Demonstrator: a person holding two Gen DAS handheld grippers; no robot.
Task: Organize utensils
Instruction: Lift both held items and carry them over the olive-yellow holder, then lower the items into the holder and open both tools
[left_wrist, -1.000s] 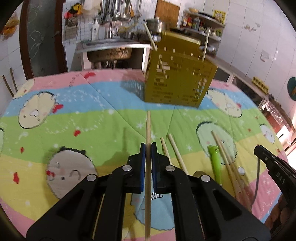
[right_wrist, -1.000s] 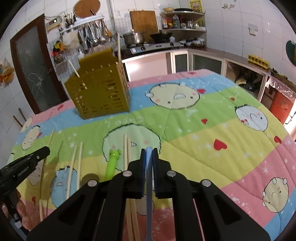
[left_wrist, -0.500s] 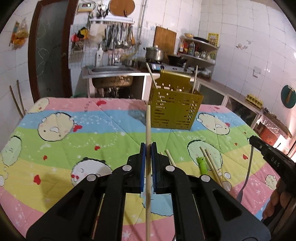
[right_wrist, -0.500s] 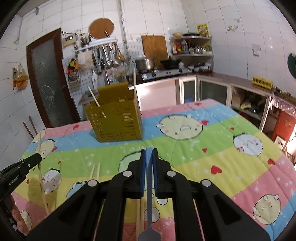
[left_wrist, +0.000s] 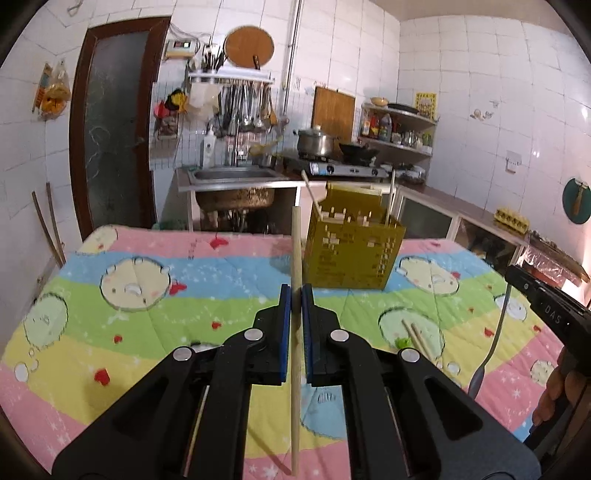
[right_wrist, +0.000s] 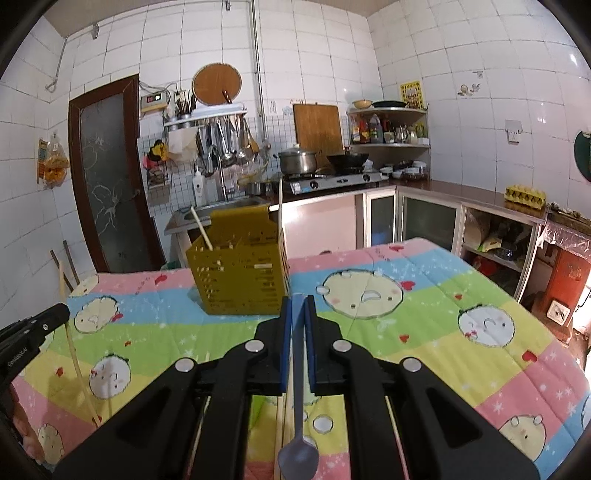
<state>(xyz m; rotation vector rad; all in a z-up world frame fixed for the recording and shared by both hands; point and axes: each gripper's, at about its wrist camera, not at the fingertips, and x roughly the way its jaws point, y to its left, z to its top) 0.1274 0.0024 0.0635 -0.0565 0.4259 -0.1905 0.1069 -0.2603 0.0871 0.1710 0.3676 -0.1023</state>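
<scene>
Both of your tools have risen since a second ago, so the kitchen wall now fills the upper half of each view and the loose utensils have slipped low or out of sight. Your left tool (left_wrist: 295, 291) is pinching a wooden chopstick (left_wrist: 296, 251), which runs from 12 o'clock above the pads down to 6 o'clock between the black arms; its lower end stops just short of the frame edge. Your right tool (right_wrist: 297, 302) is pressed on a blue-grey spoon (right_wrist: 297, 456), bowl hanging at 6 o'clock, handle mostly hidden between the pads. The yellow slotted utensil basket (left_wrist: 351, 254) stands on the quilt-covered surface (left_wrist: 147, 295) at about 1 o'clock from the left tool, with chopsticks poking from its top; how many sit inside is hard to tell. At 4 o'clock in the left view, a pair of chopsticks (left_wrist: 415, 334) and a green item (left_wrist: 402, 341) lie mostly hidden behind the tool arm. The person's hand (left_wrist: 557, 391) is cut off at the right edge.
</scene>
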